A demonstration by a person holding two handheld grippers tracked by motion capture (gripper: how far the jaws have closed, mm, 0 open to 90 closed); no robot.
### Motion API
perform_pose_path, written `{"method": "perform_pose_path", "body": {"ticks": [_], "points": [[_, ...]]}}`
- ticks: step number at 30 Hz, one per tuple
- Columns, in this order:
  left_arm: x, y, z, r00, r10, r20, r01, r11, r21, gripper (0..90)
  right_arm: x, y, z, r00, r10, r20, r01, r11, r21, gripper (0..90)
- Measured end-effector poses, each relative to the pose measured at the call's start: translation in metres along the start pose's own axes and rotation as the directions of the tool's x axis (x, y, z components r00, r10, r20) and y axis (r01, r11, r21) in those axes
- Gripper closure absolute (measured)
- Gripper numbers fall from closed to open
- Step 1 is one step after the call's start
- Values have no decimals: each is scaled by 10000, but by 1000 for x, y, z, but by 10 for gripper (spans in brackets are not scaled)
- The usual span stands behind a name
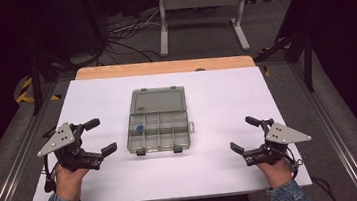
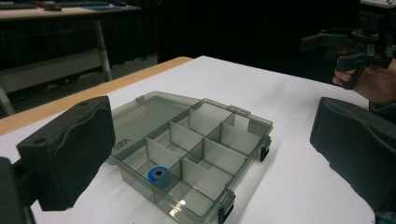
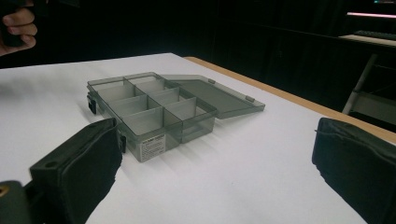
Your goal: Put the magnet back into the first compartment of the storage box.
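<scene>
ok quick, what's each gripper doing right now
Left gripper: open, holding nothing, left of the organizer box.
Right gripper: open, holding nothing, right of the box.

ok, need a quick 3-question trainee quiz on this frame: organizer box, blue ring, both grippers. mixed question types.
1. True or false: the lid of the organizer box is shut.
2. Multiple choice: the blue ring lies in a compartment on which side of the box, seen from the high view? A) left B) middle C) right
3. Short answer: what does the left gripper or the right gripper hold?

Key
1. False. The lid lies flat on the white table, folded back on the far side of the box.
2. A, in the far row by the lid.
3. Nothing. Both have their jaws apart and sit clear of the box, one on each side.
</scene>
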State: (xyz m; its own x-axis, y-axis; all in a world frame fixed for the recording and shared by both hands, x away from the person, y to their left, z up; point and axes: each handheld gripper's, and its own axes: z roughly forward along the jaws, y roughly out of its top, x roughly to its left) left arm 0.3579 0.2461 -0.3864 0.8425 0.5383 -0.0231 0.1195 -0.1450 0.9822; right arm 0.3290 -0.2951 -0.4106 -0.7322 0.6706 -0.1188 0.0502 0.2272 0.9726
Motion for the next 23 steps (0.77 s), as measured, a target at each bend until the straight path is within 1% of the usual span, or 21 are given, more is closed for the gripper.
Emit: {"method": "perform_pose_path", "body": {"ticks": [1, 2, 4, 6, 8, 10, 13, 14, 16, 19, 23], "points": [[-1, -7, -1, 10000, 60, -14, -61, 9998, -209, 9, 0, 0, 0, 10000, -1, -5, 1, 10000, -20, 19], [-2, -10, -2, 10000, 68, -21, -69, 9996, -278, 9, 0, 0, 0, 10000, -14, -9, 14, 10000, -37, 19], [-3, -15, -2, 9999, 159, -63, -161, 9995, -271, 9, 0, -1, 0, 10000, -41, -10, 41, 9999, -94, 17], [-5, -22, -1, 9996, 286, -90, -286, 9996, -51, 9, 0, -1, -1, 10000, -61, -17, 60, 9999, -125, 16], [-7, -29, 0, 9994, 337, -39, -337, 9994, 5, 7, 0, -1, -1, 10000, -80, -40, 80, 9999, -143, 16], [-8, -35, 1, 9998, 181, 103, -181, 9998, -9, 5, 0, -2, -1, 10000, -59, -27, 59, 9998, -176, 14], [-9, -41, 1, 9999, -97, 133, 101, 9996, -259, 4, 1, -2, -2, 10000, -47, -48, 45, 9996, -264, 14], [-8, -42, 1, 9996, -247, 139, 252, 9990, -377, 4, 1, -2, -2, 10000, -44, -55, 42, 9996, -267, 14], [-6, -43, 1, 9993, -323, 168, 330, 9987, -396, 4, 1, -3, -1, 10000, -37, -83, 35, 9996, -267, 14], [-5, -45, 1, 9987, -514, 47, 516, 9966, -637, 4, 2, -3, -1, 9999, -29, -99, 26, 9997, -254, 14], [-3, -45, -1, 9986, -522, 15, 522, 9960, -719, 4, 1, -4, 0, 9999, -28, -126, 25, 9997, -222, 14]]}}
